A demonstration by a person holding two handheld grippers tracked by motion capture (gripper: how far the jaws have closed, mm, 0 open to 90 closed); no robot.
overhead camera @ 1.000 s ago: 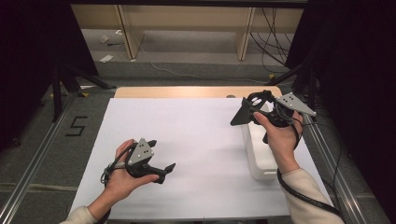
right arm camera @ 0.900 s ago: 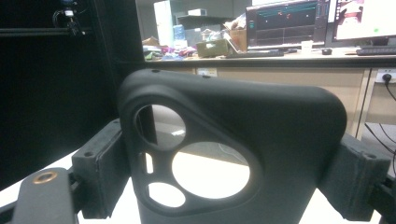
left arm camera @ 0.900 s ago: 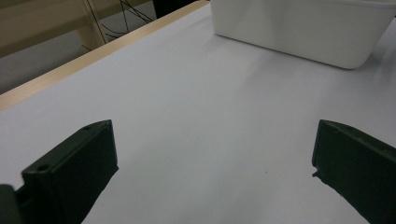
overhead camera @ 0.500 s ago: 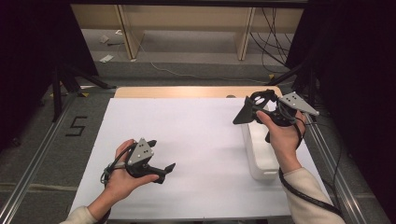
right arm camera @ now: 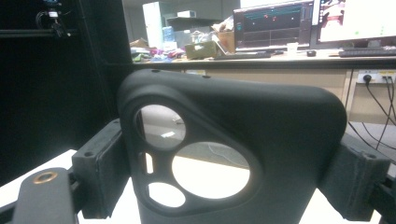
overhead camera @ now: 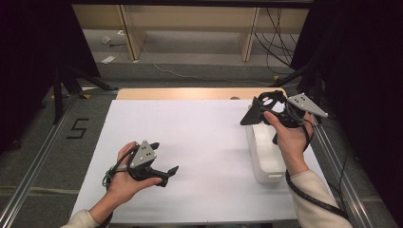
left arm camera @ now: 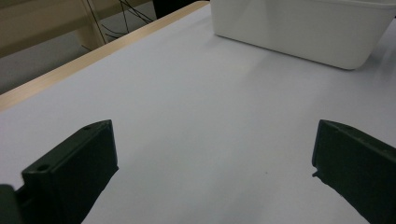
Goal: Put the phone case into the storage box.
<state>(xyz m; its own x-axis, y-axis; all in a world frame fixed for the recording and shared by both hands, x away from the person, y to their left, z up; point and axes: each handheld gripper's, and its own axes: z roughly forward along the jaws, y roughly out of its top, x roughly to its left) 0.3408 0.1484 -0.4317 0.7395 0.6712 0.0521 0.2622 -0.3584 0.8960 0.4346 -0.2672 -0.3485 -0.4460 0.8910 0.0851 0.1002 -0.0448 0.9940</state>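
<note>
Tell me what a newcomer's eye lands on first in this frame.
The right hand-held gripper, raised above the far end of the white bin at the table's right, clamps a black phone case with round camera cutouts. The left hand-held gripper hovers low over the white table cover near the front left, jaws wide apart and empty.

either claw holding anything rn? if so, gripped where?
Right claw is shut on a black phone case, clamped across its two side edges near the camera cutout, raised above the white bin. Left claw is open, nothing between its jaws.
</note>
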